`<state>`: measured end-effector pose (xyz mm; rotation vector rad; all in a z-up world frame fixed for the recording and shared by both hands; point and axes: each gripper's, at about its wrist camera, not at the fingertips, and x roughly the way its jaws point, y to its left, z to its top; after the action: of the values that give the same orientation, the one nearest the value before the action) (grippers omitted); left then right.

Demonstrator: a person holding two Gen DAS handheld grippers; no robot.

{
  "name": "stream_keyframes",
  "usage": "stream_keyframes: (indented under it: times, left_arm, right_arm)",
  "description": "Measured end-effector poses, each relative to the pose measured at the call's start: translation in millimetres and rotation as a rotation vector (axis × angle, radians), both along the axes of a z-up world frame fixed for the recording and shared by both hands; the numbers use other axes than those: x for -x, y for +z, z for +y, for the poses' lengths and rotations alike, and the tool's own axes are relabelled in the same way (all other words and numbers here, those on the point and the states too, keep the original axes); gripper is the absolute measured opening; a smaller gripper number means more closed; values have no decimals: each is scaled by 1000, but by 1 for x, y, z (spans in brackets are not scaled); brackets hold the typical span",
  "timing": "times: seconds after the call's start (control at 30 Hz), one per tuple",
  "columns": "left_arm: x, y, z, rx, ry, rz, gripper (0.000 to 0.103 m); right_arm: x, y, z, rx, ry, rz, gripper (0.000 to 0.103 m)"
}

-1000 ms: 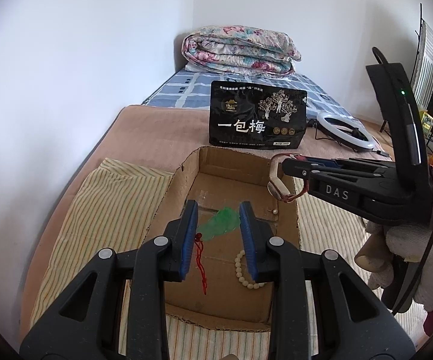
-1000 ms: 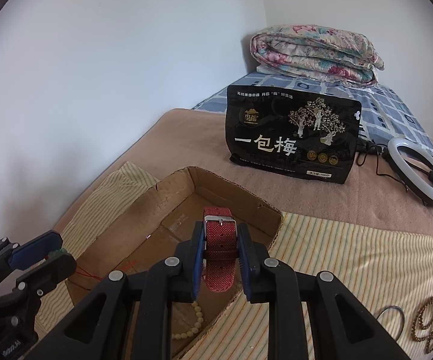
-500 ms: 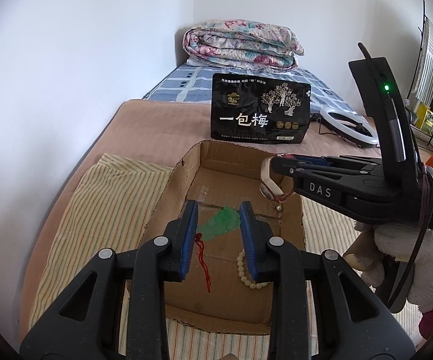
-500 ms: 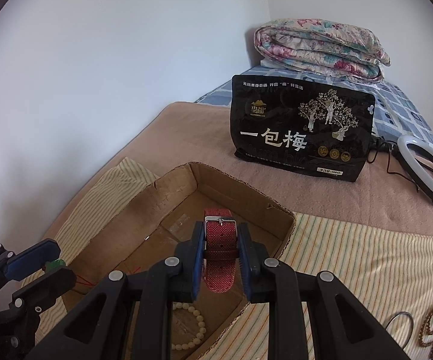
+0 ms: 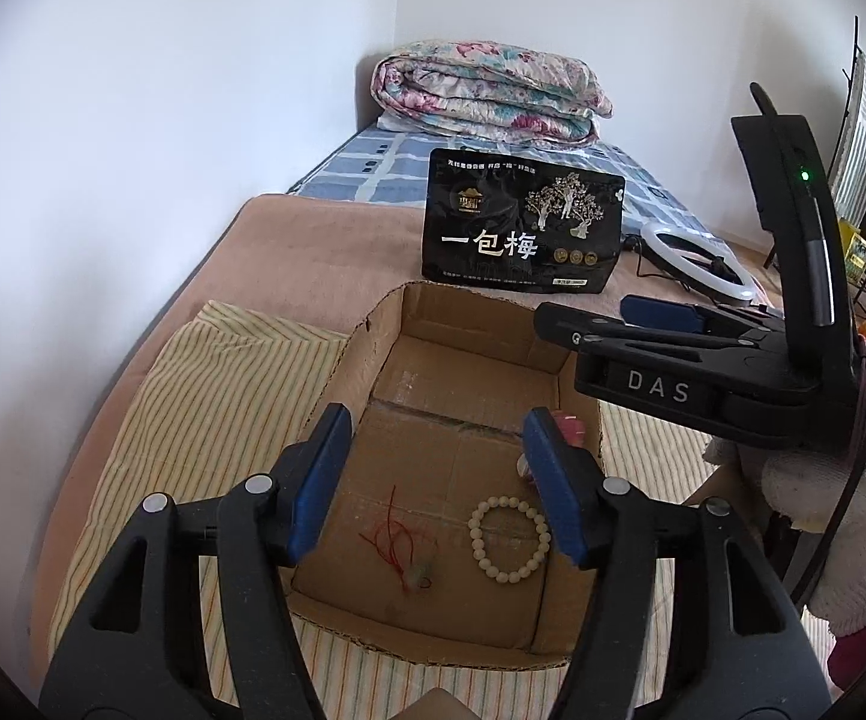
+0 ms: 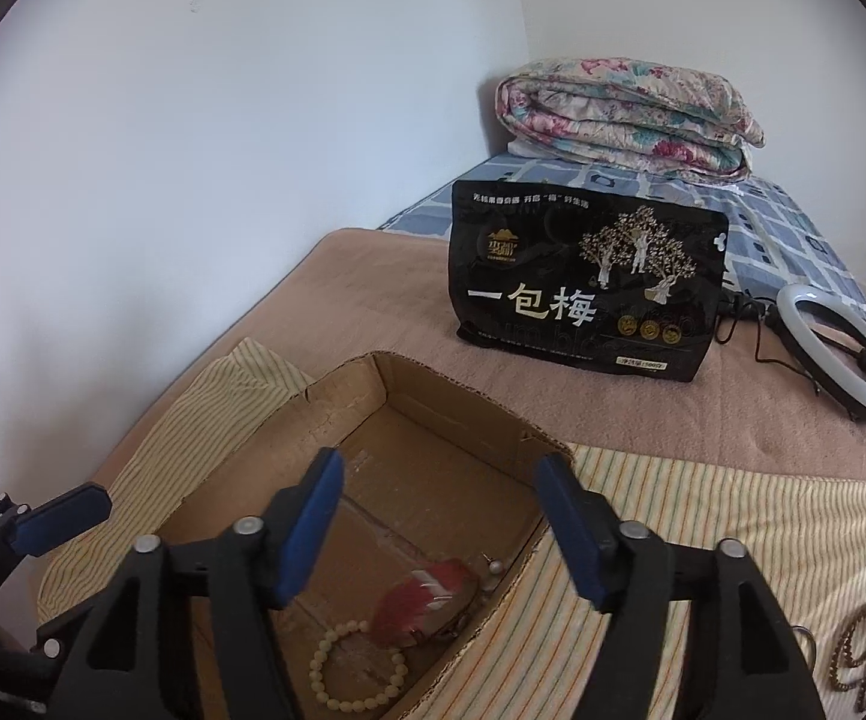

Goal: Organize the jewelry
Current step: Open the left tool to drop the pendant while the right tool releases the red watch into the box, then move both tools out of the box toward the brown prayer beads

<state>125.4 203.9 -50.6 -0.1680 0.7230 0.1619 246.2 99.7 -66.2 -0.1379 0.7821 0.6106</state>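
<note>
An open cardboard box (image 5: 373, 330) (image 6: 349, 396) lies on a striped cloth. My left gripper (image 5: 436, 480) hangs over it, jaws opening, with nothing between them. Below it on the box floor lie a green pendant on a red cord (image 5: 403, 546) and a cream bead bracelet (image 5: 508, 531) (image 6: 358, 666). My right gripper (image 6: 440, 528) (image 5: 601, 318) is over the box's right side, jaws also opening and empty. The red watch strap (image 6: 427, 597) lies blurred in the box beneath it; in the left wrist view the watch (image 5: 568, 426) is partly hidden by a finger. The left gripper (image 6: 25, 522) shows at the far left.
A black snack bag (image 5: 523, 222) stands behind the box, with a ring light (image 6: 835, 354) and a folded quilt (image 5: 493, 90) beyond. A brown bead string (image 6: 865, 660) and a small ring (image 6: 805, 642) lie on the striped cloth (image 5: 223, 408) at right. A white wall runs along the left.
Both grippers have opened. The green pendant has dropped from the left gripper into the box. The red watch strap has dropped from the right gripper into the box.
</note>
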Motion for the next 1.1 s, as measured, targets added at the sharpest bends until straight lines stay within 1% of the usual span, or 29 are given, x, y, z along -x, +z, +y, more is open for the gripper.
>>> stream_keyframes:
  times: [0.1,0.4,0.57,0.67,0.83,0.9,1.1]
  left_arm:
    - [0,1,0,5,2,3,62]
    - [3,6,-5,2,-1,-4,62]
    - [7,14,-11,6,-7,-19,62]
    - [8,18,-16,5,-11,-26,62]
    - [11,25,-26,-1,-23,-40,62]
    - [12,28,-31,1,-29,-48,62]
    - [11,33,-47,20,-54,-57,62]
  right_arm:
    - [1,4,-2,-4,-9,-10,86]
    - [9,17,-8,0,-12,-38,90]
    - [13,26,-17,-1,-21,-54,90]
    - [17,34,-24,1,-29,-72,93]
    - [20,50,-47,-18,-71,-101,98]
    - [20,57,-59,-31,-93,-111,101]
    - [23,77,-97,-50,-168,-151,103]
